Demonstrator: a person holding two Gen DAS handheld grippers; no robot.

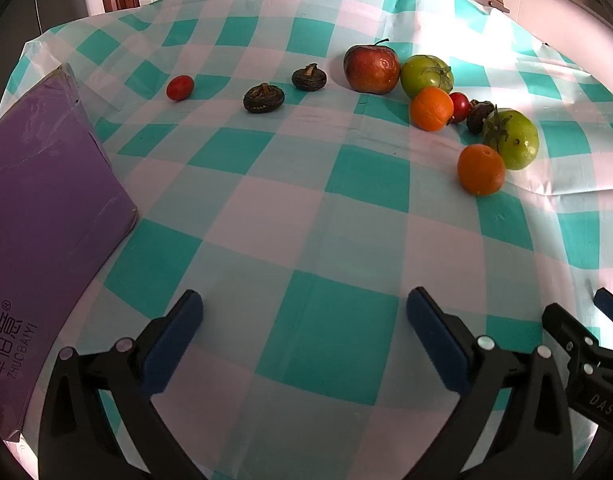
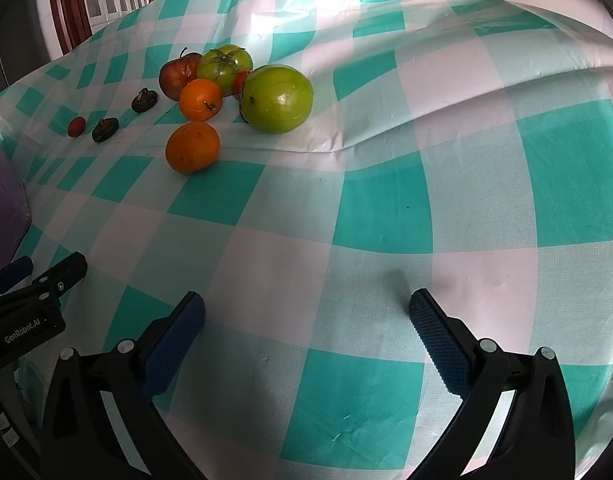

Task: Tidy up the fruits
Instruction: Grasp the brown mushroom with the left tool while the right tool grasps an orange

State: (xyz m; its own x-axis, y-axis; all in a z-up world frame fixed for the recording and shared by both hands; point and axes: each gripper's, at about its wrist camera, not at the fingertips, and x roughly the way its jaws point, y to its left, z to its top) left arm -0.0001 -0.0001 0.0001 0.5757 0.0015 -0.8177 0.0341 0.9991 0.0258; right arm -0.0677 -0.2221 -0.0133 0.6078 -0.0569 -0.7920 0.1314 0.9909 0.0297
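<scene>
Fruit is seen scattered across a teal-and-white checked plastic tablecloth (image 1: 306,208), while the left gripper (image 1: 304,322) and right gripper (image 2: 306,320) are both held low with fingers spread wide and nothing between them. A wrinkled red apple (image 1: 371,69), two green tomatoes and two round oranges (image 2: 192,147) are clustered at one o'clock of the left gripper. A flat purple box (image 1: 46,216) is seen at nine o'clock.

On the checked cloth: one red apple (image 1: 371,69), two green tomatoes (image 1: 426,73) (image 1: 513,139), two oranges (image 1: 432,108) (image 1: 481,169), two cherry tomatoes (image 1: 180,87) (image 1: 460,106), three dark mushroom-like pieces (image 1: 263,98) (image 1: 309,78) (image 1: 478,116), and one purple box (image 1: 46,216) at nine o'clock.
</scene>
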